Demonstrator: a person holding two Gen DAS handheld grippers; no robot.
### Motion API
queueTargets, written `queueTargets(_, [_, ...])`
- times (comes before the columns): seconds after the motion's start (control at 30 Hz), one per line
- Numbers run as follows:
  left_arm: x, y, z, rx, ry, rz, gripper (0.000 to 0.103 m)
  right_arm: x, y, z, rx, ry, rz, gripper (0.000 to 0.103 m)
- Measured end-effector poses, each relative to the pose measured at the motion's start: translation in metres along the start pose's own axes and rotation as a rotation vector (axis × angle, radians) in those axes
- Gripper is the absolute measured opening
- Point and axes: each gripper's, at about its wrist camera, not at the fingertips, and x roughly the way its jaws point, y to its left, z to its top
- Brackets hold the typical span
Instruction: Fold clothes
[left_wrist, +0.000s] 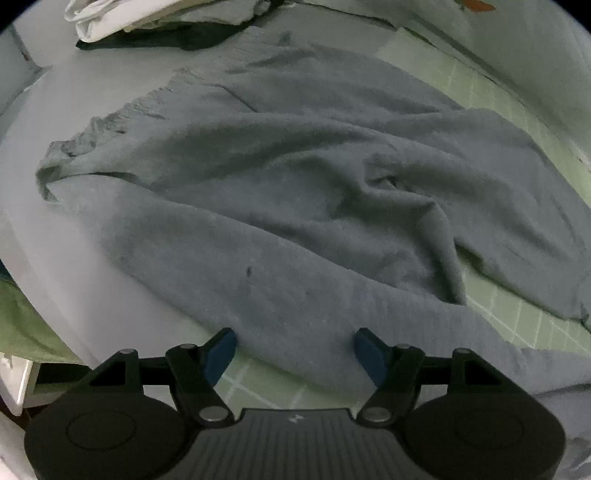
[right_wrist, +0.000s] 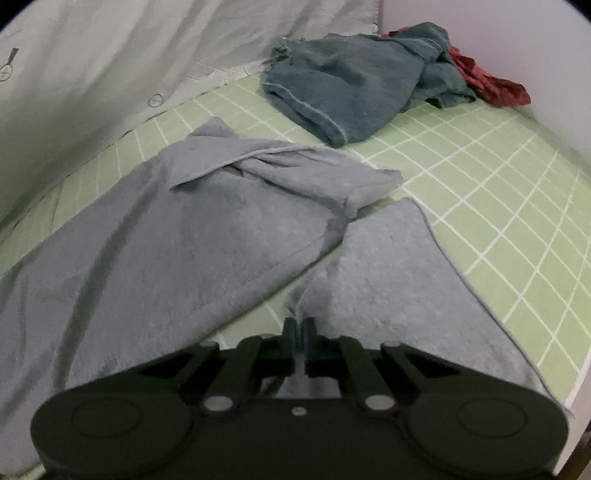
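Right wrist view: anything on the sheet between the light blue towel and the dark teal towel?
No. In the right wrist view, only bare green checked sheet separates the light blue towel from the dark teal towel; they lie apart.

My right gripper (right_wrist: 300, 326) points down at the bed (right_wrist: 480, 192), whose green sheet is ruled with a white grid. Its jaws are pressed together on a bunched fold of the light grey-blue towel (right_wrist: 192, 236), right at the towel's near end. From there one part of the towel runs up along the bed toward the pale bedding (right_wrist: 110, 55) heaped along the left edge, with a folded-over flap and wrinkles at its far end; another strip lies to the right of my jaws. At the far right corner sits a crumpled darker teal towel (right_wrist: 343, 92), touching a red cloth (right_wrist: 487, 81) beside the wall.
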Motion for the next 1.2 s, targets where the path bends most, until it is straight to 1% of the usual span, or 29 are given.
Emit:
queueTargets(0.1, [0.005, -0.003, 0.002, -0.007, 0.015, -0.013, 0.072, 0.003, 0.002, 0.003, -0.022, -0.008, 0.017, 0.004])
queueTargets(0.23, [0.011, -0.007, 0.009, -0.006, 0.027, 0.001, 0.072, 0.013, 0.008, 0.017, -0.03, -0.009, 0.036, 0.004])
queueTargets(0.37, [0.014, -0.01, 0.016, -0.026, 0.02, 0.02, 0.073, 0.028, 0.026, 0.036, -0.059, -0.015, 0.056, 0.004])
queueTargets(0.47, [0.017, -0.011, 0.024, -0.054, 0.015, 0.028, 0.074, 0.043, 0.048, 0.055, -0.089, -0.02, 0.082, 0.004])
queueTargets(0.5, [0.018, -0.011, 0.027, -0.073, 0.016, 0.025, 0.078, 0.049, 0.057, 0.062, -0.101, -0.022, 0.091, 0.004])
queueTargets(0.6, [0.021, -0.012, 0.033, -0.109, 0.015, 0.027, 0.084, 0.072, 0.091, 0.09, -0.124, -0.025, 0.13, 0.004])
queueTargets(0.77, [0.025, -0.02, 0.041, -0.128, 0.009, 0.067, 0.085, 0.104, 0.15, 0.127, -0.16, -0.011, 0.232, 0.004])
queueTargets(0.83, [0.028, -0.025, 0.042, -0.122, 0.011, 0.078, 0.087, 0.104, 0.164, 0.134, -0.163, -0.019, 0.272, 0.003])
queueTargets(0.9, [0.029, -0.026, 0.041, -0.111, 0.01, 0.082, 0.087, 0.083, 0.157, 0.13, -0.166, -0.072, 0.284, 0.003])
queueTargets(0.97, [0.028, -0.023, 0.039, -0.115, 0.005, 0.067, 0.087, 0.063, 0.15, 0.126, -0.168, -0.126, 0.296, 0.003])
queueTargets(1.0, [0.027, -0.02, 0.037, -0.12, 0.001, 0.055, 0.087, 0.05, 0.137, 0.122, -0.16, -0.152, 0.293, 0.003])
queueTargets(1.1, [0.024, -0.013, 0.033, -0.128, -0.005, 0.03, 0.087, 0.005, 0.075, 0.099, -0.091, -0.229, 0.244, 0.003])
queueTargets(1.2, [0.022, -0.007, 0.027, -0.119, -0.008, 0.018, 0.087, -0.035, 0.019, 0.067, -0.039, -0.261, 0.167, 0.003])
